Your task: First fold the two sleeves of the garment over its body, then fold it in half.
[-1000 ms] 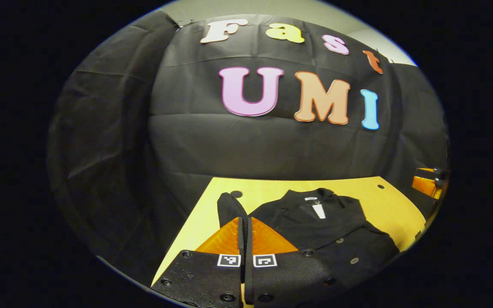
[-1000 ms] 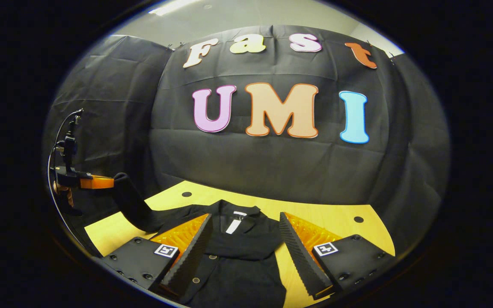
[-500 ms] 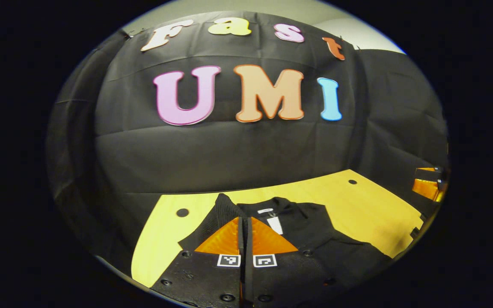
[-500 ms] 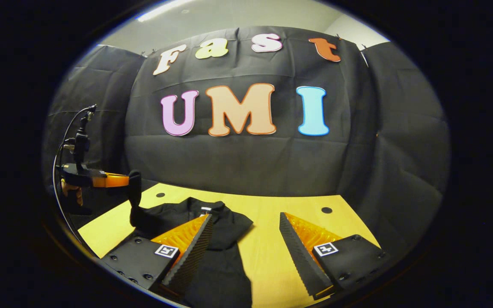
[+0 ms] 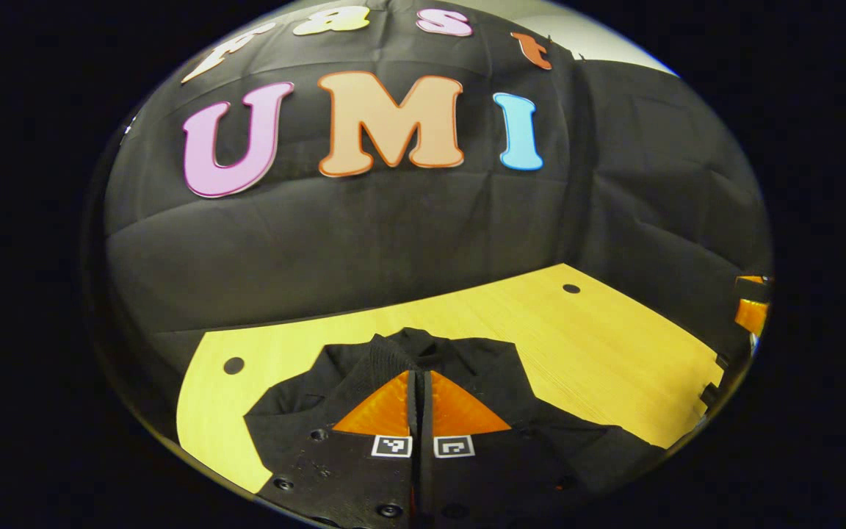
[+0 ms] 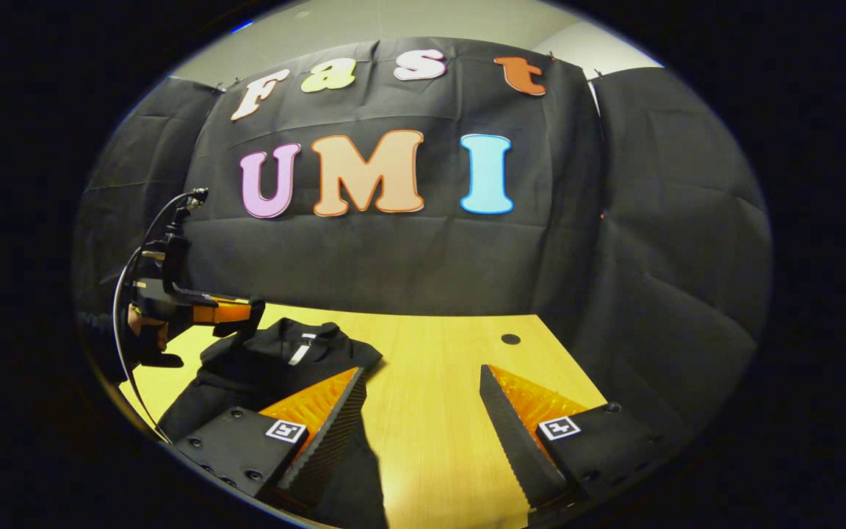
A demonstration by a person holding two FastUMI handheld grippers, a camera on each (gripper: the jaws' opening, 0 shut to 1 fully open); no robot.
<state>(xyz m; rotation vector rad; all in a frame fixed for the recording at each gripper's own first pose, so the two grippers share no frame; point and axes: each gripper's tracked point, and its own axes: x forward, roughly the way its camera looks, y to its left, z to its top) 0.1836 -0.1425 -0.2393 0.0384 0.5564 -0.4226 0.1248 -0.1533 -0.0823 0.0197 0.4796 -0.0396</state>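
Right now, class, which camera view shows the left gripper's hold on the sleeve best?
The right gripper view: it shows the left gripper side-on, pinching the black sleeve above the jacket. The left gripper view shows shut jaws with dark cloth beyond them.

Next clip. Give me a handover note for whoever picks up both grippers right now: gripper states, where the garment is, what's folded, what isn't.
Left gripper: shut on the sleeve, holding it just above the garment near the collar; not released yet.
Right gripper: open, holding nothing, over the bare table beside the garment.
Garment: black, lying on the yellow table, collar toward the booth wall.
Done: the left-hand sleeve is brought over the body.
Left: let go of that sleeve and check the other one, whose state I cannot tell from here. Then fold the garment in half.
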